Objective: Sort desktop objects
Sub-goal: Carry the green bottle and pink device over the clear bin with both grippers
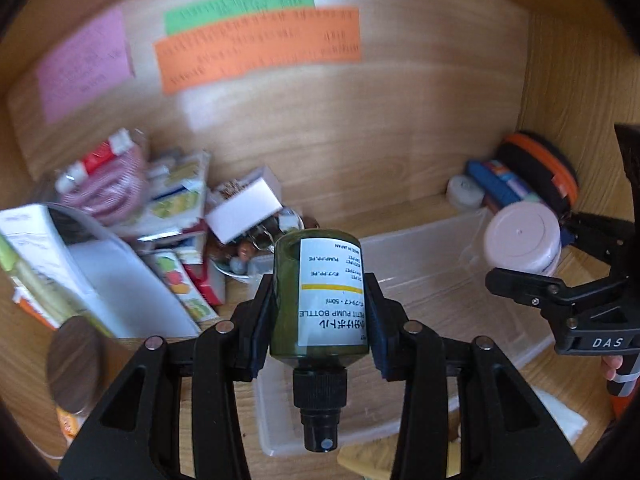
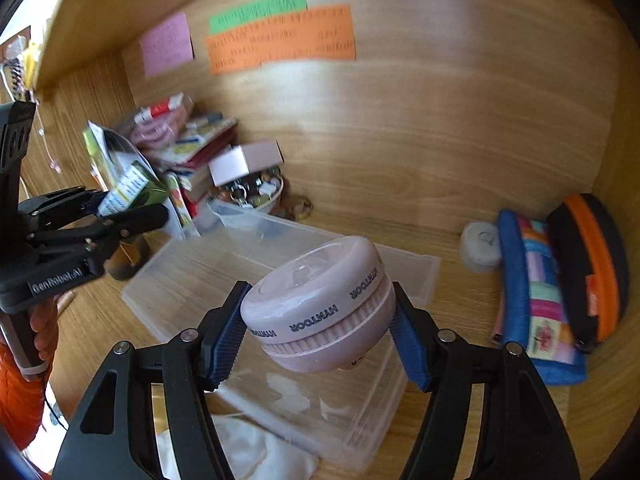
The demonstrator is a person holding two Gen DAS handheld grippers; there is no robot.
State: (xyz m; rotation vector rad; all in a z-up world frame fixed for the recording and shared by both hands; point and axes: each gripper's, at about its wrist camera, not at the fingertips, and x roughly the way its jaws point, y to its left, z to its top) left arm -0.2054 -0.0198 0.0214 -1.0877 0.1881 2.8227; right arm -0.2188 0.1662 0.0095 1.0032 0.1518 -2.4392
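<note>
the left gripper [image 1: 320,312] has its blue-padded fingers [image 1: 262,316] clamped on the sides of a dark green pump bottle [image 1: 316,300], which is held with its black pump head pointing back toward the camera and its white label facing up. the right gripper [image 2: 316,324] has its fingers [image 2: 224,344] closed on a pale pink round jar [image 2: 320,308], gripped at its ribbed band and tilted, with lettering around its lid. both held things hang above a clear plastic bin [image 2: 400,276] that lies on the wooden surface [image 2: 460,380] inside a wood-panelled nook. in the left wrist view the right gripper and the pink jar show at the right edge, a little above the bin's far corner; in the right wrist view the left gripper and the bottle show at the left edge, with a hand and an orange sleeve [image 2: 16,384] below. behind the bin, to the left, sits a blurred heap of packets and boxes [image 1: 172,208] with a small white box [image 1: 244,212] perched over a bowl of small trinkets [image 2: 256,192]. to the right, a small white round thing [image 2: 480,248], a blue patchwork pouch [image 2: 532,300] and a black-and-orange zip case [image 2: 592,268] lean against the side wall. pink [image 1: 84,64], green [image 1: 240,8] and orange [image 1: 260,44] paper notes are stuck on the back panel. white cloth [image 2: 256,452] lies at the bin's near edge.
</note>
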